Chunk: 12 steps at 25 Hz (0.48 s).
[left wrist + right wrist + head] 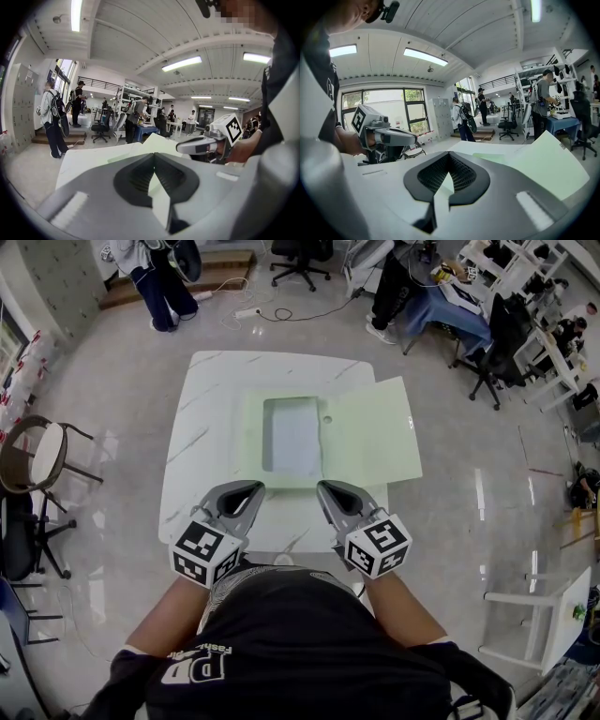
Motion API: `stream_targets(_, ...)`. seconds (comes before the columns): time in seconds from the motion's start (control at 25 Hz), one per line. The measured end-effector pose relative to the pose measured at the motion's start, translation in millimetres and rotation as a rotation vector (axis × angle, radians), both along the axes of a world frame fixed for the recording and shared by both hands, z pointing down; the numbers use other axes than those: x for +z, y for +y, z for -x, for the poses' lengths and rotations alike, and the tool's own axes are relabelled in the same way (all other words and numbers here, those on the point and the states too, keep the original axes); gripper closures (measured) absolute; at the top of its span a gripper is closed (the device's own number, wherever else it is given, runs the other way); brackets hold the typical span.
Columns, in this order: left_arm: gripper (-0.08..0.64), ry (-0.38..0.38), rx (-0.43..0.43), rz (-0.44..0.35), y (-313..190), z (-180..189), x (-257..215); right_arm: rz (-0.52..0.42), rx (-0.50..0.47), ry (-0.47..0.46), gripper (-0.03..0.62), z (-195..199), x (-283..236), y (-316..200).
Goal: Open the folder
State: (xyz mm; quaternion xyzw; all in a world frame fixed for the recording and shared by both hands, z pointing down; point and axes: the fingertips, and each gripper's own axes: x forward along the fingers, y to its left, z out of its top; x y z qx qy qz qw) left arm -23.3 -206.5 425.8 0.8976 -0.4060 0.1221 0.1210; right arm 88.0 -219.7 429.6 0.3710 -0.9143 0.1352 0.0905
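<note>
Pale green folder (pixel 370 432) lies open on table (pixel 216 390); left gripper (pixel 255 487), right gripper (pixel 324 487) fingers pressed together

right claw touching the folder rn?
Cannot tell. Head view puts the right claw at the near edge of the folder, but not its height; the right gripper view shows neither contact nor gap plainly.
</note>
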Motion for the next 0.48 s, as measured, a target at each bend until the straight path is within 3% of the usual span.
stream_targets(0.48,0.503,-0.001,-0.002,0.004,-5.2,-0.1,1.9,0.006,0.008,0.0,0.592,-2.6,2.0,-4.8)
